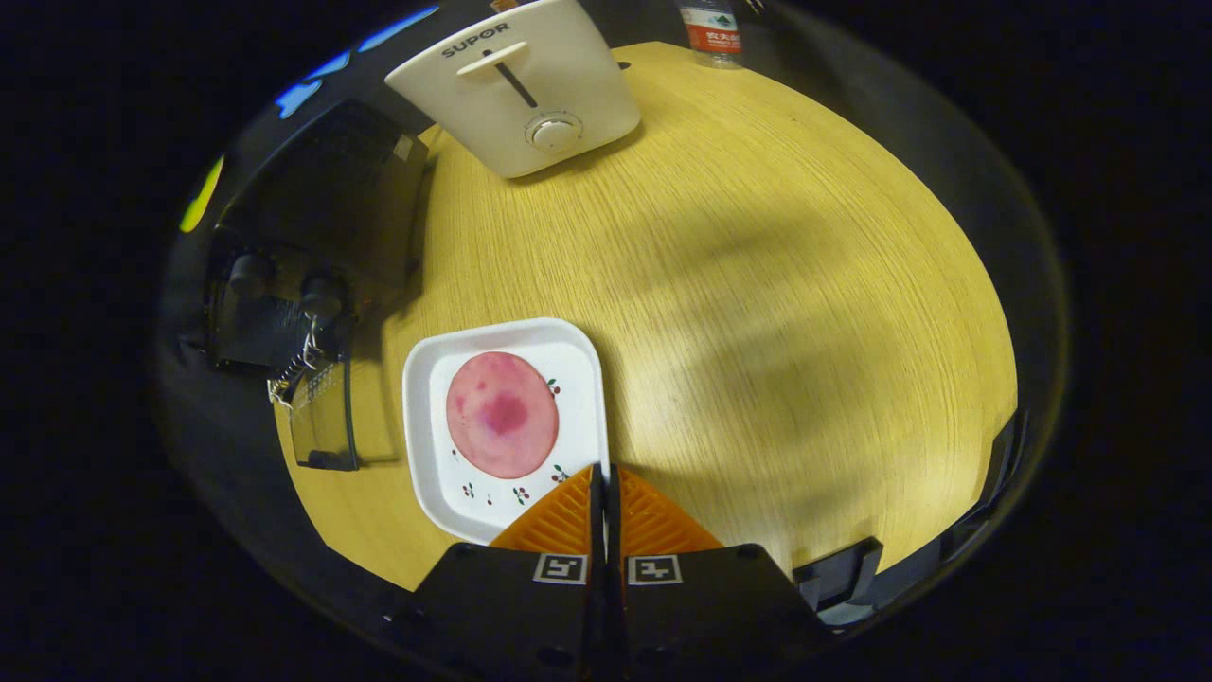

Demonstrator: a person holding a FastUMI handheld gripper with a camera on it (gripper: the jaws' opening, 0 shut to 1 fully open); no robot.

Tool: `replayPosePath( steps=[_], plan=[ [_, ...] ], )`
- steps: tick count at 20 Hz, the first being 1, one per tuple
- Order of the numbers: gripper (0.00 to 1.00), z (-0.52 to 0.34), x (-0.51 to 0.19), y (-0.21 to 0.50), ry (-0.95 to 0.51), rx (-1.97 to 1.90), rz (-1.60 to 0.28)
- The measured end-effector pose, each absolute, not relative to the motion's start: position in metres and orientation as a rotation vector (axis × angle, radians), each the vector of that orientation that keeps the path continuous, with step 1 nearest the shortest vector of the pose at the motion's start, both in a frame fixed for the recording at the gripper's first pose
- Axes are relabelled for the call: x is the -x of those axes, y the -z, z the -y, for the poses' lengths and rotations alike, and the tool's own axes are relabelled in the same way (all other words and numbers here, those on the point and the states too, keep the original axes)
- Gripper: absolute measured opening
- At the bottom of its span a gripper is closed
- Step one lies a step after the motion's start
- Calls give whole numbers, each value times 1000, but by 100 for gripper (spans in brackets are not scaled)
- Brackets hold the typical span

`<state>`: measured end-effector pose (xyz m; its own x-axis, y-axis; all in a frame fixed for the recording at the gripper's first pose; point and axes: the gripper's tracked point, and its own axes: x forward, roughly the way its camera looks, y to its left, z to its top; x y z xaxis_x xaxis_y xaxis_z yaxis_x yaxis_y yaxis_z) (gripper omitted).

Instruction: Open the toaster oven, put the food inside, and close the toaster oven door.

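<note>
A round pink slice of food (pixel 501 414) lies on a white square plate (pixel 440 493) on the wooden table. My gripper (pixel 604 471) is shut with nothing between its fingers, its tips hovering over the plate's near right edge, just right of the food. To the left of the plate stands the black toaster oven (pixel 317 208) with two knobs on its front. Its glass door (pixel 322 421) is folded down and open, held by a small chain, with the handle toward the table's edge. The inside of the oven is too dark to make out.
A white pop-up toaster (pixel 519 85) stands at the far side of the round table (pixel 776 284). A water bottle (pixel 712 30) stands beyond it to the right. Bare tabletop spreads to the right of the plate.
</note>
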<state>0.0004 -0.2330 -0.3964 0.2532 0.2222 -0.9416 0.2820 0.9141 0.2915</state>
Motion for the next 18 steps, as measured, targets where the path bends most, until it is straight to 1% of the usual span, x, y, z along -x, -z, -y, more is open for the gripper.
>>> replayPosePath(
  steps=[5,12,15,18],
  plan=[
    [2,239,16,368,92,-599,-1216],
    [2,220,48,314,112,-777,-1061],
    [2,200,64,294,104,-835,-1024],
    [2,170,74,274,59,-850,-1002]
  ],
)
